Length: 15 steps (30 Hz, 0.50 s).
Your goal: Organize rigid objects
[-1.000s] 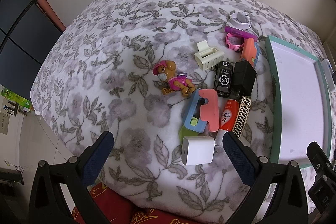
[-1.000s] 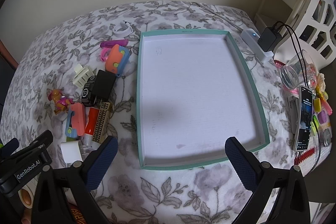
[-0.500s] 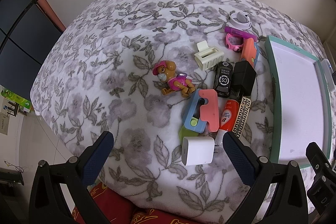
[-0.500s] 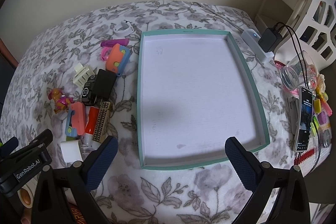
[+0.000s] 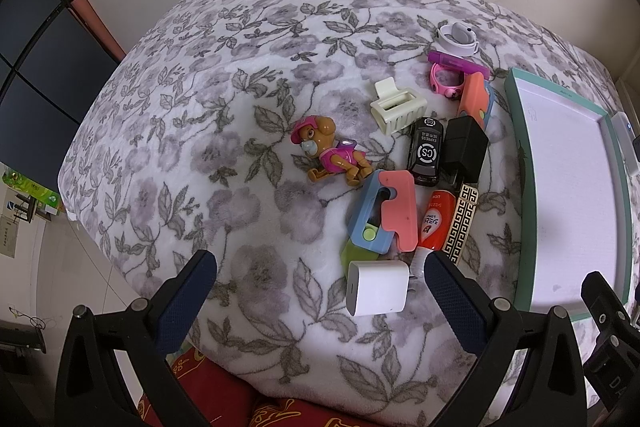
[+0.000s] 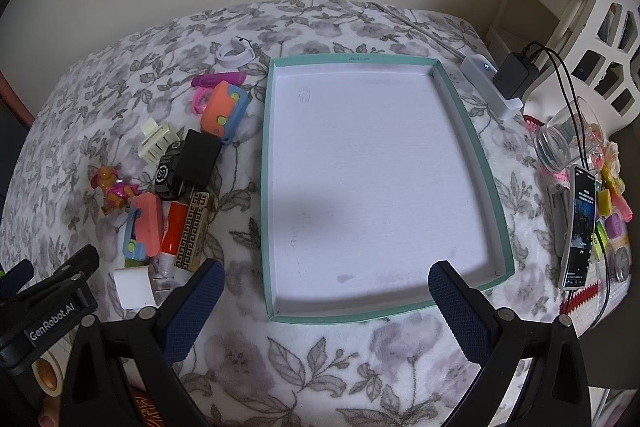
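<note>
A pile of small rigid objects lies on the floral blanket: a white charger cube (image 5: 378, 287), a pink-and-blue toy (image 5: 382, 217), a red tube (image 5: 434, 223), a patterned bar (image 5: 462, 223), a black toy car (image 5: 426, 151), a black adapter (image 5: 464, 147), a dog figure (image 5: 330, 155) and a cream hair clip (image 5: 396, 109). My left gripper (image 5: 320, 291) hangs open just in front of the white charger cube. A teal-rimmed white tray (image 6: 490, 187) sits empty on the right. My right gripper (image 6: 326, 297) is open over the tray's near edge.
A white band (image 5: 456, 35), a purple stick (image 5: 458, 63), a pink ring (image 5: 446, 83) and an orange toy (image 5: 474, 99) lie at the pile's far end. Right of the tray stand a power strip (image 6: 490, 87), a glass (image 6: 566, 137) and a phone (image 6: 578, 227).
</note>
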{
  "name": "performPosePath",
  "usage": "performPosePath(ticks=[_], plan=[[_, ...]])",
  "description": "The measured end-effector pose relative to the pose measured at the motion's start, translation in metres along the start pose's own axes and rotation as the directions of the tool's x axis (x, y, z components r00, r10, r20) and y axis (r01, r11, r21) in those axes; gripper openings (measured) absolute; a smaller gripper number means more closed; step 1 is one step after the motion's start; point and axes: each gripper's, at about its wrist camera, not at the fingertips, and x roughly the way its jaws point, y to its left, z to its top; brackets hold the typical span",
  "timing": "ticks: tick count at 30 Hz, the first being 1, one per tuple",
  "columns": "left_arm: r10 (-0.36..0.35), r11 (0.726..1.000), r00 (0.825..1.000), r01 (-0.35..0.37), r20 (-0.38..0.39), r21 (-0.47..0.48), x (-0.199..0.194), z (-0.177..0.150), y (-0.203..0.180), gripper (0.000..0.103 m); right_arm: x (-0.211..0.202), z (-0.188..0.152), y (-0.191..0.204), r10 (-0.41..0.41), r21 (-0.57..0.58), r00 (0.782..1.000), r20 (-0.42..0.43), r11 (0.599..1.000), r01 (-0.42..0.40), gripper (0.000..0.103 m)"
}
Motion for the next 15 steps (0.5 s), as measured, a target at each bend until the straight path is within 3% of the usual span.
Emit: performPosePath(ticks=[15], plan=[[0.001, 1.0, 1.0, -0.001, 0.0, 0.0, -0.0001, -0.0001, -0.0002, 0.103, -0.0006, 0.0001, 0.0005, -0.002, -0.001, 1.0, -0.001, 1.0, 0.002, 0.103]])
